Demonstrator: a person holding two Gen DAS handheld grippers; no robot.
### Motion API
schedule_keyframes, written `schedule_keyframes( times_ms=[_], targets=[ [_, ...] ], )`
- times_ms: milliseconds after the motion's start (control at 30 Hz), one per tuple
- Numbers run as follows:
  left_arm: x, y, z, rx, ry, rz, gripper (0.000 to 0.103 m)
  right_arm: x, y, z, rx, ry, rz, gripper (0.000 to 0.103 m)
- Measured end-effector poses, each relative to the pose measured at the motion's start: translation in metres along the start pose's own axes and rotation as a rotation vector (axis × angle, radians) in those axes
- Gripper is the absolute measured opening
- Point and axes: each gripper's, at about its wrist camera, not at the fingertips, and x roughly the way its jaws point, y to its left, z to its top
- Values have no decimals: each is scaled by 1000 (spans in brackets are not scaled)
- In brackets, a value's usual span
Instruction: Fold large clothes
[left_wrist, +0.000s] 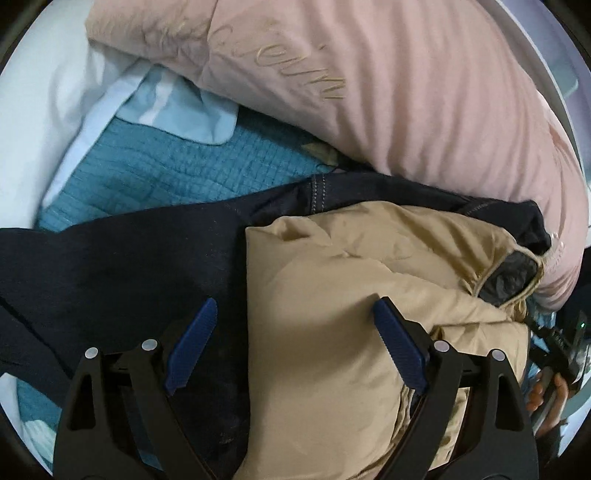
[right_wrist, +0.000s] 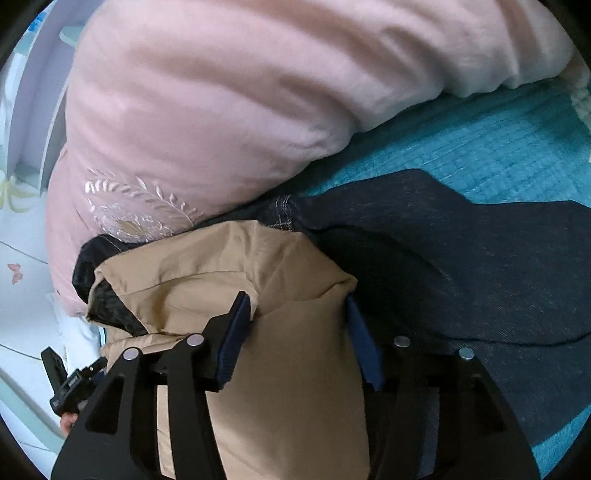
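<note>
Tan jacket: puffy, folded into a bundle with its dark lining showing at one corner; it lies on top of the dark denim garment, right up against the pink quilt.
Left gripper: jaws spread wide, holding nothing; the left edge of the tan bundle sits in the gap, one blue pad over the jacket, the other over the denim.
Right gripper: jaws parted with the tan fabric bulging up between the blue pads; whether they actually pinch it, I cannot tell.
Denim garment: spread flat under the jacket, running out across the teal bedspread.
Pink quilt: bunched behind everything, with leaf embroidery.
</note>
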Motion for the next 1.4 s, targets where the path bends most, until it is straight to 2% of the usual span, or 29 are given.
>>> schedule_keyframes(
  times_ms=[200, 233, 267, 300, 333, 367, 400, 467, 500, 533, 633, 800, 867, 1133, 1300, 1400],
  targets=[
    [20, 2, 11, 2, 44, 22, 87, 11, -2, 6, -6, 3, -4, 54],
    [22, 0, 11, 7, 44, 24, 85, 12, -3, 5, -12, 6, -3, 52],
    [22, -2, 10, 18, 42, 18, 80, 12, -3, 4, -22, 2, -11, 46],
    [23, -5, 10, 39, 46, 5, 68, 13, -1, 3, -31, 2, -13, 41],
    [22, -11, 9, 60, 46, 6, 66, 13, 0, 2, -36, 4, -7, 33],
    [20, -14, 9, 77, 41, 13, 65, 10, 1, 1, -45, -8, -8, 30],
    [20, -16, 8, 90, 44, 14, 56, 10, 3, 1, -56, -12, -8, 26],
    [20, -20, 8, 98, 48, 13, 47, 9, 5, -1, -71, -20, -10, 19],
    [19, -22, 7, 106, 43, 11, 34, 8, 7, -3, -83, -27, -14, 18],
    [16, -25, 6, 125, 31, 8, 28, 6, 9, -4, -98, -38, -18, 16],
    [4, -38, 2, 180, -9, 9, 18, -6, 18, -8, -116, -77, -21, 15],
    [-34, -36, -6, 174, -101, -78, 12, -38, 30, -24, -149, -162, 17, 14],
    [-52, -35, -13, 184, -127, -91, 12, -56, 34, -31, -162, -194, 37, 14],
    [-120, -31, -69, 194, -259, -127, 11, -120, 44, -81, -233, -277, 71, 14],
    [-150, -40, -104, 207, -305, -117, 11, -153, 59, -119, -267, -309, 71, 14],
    [-175, -32, -136, 189, -329, -129, 11, -170, 56, -140, -258, -319, 73, 14]
  ],
)
